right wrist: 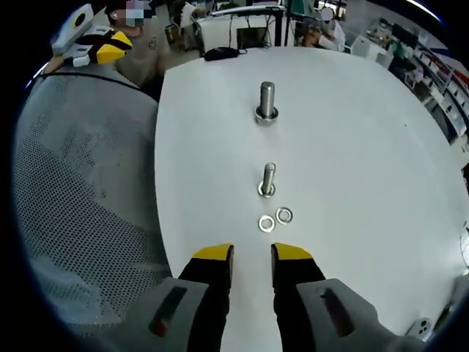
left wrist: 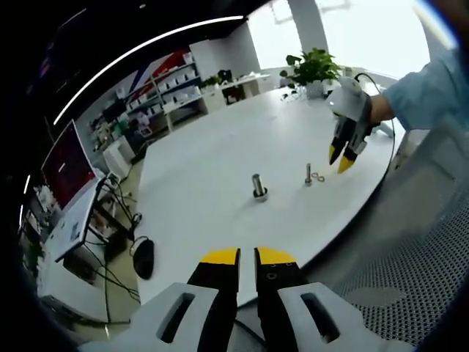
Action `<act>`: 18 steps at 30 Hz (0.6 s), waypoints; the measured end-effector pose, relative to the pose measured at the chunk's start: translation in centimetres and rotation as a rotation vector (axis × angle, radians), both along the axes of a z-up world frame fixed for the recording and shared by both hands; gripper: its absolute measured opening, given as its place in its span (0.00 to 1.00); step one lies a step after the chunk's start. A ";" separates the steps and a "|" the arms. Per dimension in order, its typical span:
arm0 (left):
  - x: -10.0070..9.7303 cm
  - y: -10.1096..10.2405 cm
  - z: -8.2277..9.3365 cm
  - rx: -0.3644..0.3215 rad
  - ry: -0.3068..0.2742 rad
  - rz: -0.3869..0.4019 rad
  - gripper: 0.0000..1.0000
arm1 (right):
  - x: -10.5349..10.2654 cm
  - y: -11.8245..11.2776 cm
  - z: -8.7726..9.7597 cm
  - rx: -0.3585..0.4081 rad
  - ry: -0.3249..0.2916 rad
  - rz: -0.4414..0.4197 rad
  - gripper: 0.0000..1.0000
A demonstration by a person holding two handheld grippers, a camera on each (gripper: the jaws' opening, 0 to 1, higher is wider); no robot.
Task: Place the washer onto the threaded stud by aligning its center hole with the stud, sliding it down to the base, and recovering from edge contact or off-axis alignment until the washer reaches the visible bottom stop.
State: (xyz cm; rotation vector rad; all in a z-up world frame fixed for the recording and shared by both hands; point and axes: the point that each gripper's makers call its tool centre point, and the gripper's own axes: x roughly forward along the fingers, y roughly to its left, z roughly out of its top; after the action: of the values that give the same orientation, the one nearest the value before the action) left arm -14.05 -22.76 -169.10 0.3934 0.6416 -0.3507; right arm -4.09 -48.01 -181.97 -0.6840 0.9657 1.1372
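Two threaded studs stand upright on the white round table (right wrist: 352, 147): a thick one (right wrist: 266, 101) (left wrist: 259, 187) farther off and a thin one (right wrist: 268, 180) (left wrist: 308, 174) nearer my right gripper. Two small washers (right wrist: 267, 224) (right wrist: 284, 215) (left wrist: 318, 177) lie flat side by side just short of the thin stud. My right gripper (right wrist: 253, 254) (left wrist: 339, 159) hovers over the table a little behind the washers, open and empty. My left gripper (left wrist: 247, 257) (right wrist: 110, 45) hangs beyond the table's opposite edge, its jaws a narrow slit apart with nothing between them.
A grey mesh chair back (right wrist: 88, 220) (left wrist: 410, 271) stands against the table edge. A potted plant (left wrist: 315, 70) sits at one end of the table and a black object (right wrist: 220, 53) at the other. A light blue sleeve (left wrist: 429, 92) holds the right gripper. Shelves and a monitor (left wrist: 66, 161) lie beyond.
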 end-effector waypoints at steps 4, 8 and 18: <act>0.0 0.1 0.0 -0.002 -0.004 0.002 0.05 | -0.3 -0.2 -0.4 -0.010 0.015 0.009 0.22; 0.0 0.0 0.1 -0.003 -0.004 0.000 0.05 | -0.2 -0.2 -0.5 -0.022 0.014 0.013 0.22; 0.2 0.1 0.2 -0.014 -0.011 0.010 0.05 | -0.3 0.2 -1.4 -0.048 0.024 0.035 0.22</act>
State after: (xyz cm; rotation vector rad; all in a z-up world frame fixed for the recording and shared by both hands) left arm -13.80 -22.62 -168.88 0.3783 0.6294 -0.3434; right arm -4.36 -47.86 -183.34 -0.7291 1.0073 1.1581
